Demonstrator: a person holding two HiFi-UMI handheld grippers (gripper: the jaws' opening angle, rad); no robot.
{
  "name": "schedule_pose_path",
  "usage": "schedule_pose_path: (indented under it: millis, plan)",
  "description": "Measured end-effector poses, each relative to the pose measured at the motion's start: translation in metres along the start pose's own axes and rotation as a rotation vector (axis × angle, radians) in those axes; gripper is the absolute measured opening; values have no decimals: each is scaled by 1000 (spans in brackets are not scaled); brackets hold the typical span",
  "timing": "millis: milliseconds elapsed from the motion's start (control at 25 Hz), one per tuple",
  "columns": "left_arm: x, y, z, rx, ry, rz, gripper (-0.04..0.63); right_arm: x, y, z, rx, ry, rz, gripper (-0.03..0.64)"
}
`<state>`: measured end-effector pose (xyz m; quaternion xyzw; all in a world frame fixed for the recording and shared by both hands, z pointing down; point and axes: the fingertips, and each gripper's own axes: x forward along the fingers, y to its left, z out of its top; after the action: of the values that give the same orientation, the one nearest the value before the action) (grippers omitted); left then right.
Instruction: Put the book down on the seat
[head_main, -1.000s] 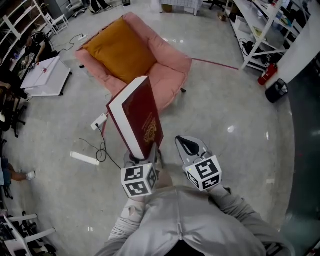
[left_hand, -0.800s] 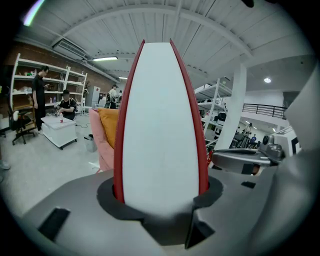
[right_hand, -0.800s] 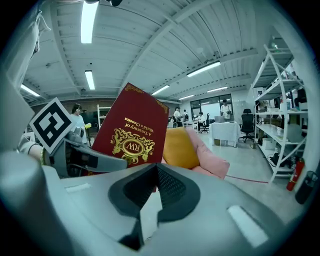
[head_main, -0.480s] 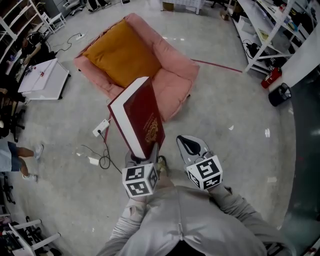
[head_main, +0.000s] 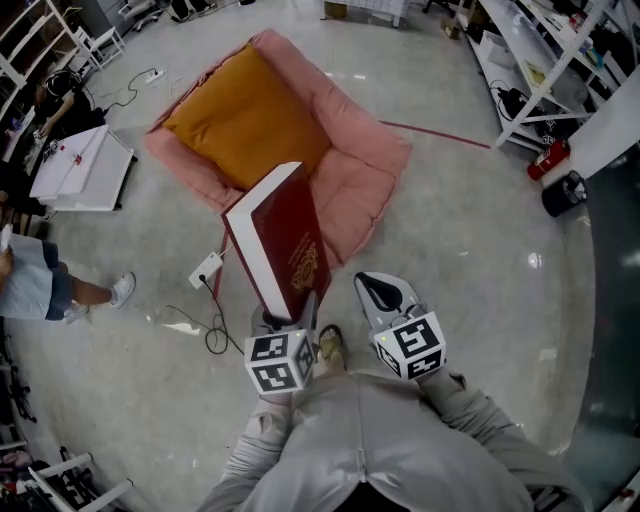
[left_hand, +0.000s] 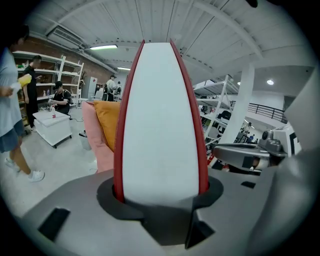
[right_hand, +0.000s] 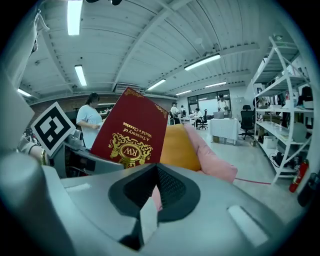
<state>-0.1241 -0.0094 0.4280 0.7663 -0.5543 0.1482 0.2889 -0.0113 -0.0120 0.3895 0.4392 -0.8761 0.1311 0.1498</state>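
A thick dark-red book with gold print stands upright, and my left gripper is shut on its lower end. In the left gripper view its white page edge fills the middle, rising from between the jaws. My right gripper is just right of the book, shut and holding nothing. The right gripper view shows the book's cover to its left. The seat is a low pink armchair with an orange cushion, on the floor ahead of the book.
A white low table stands at the left, and a person's leg is nearby. A power strip with cable lies on the floor before the chair. White shelving, a red extinguisher and a black bin are at the right.
The chair has drawn closer under the book as I step forward. A person has walked into view at the left. Both grippers keep their hold and spacing.
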Motion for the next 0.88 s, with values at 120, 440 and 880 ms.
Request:
schedule_pose_path:
  millis: [120,440,880]
  plan:
    - [19,9,6,8,24,-18,241,20,-6,1,7,14,-7,0]
    - [62,30,15,24,102,-59,241,63,-27,2,45,51,-46,0]
    - [109,42,14,18,193,-75,241,98,-50,-1,77,82,-57,0]
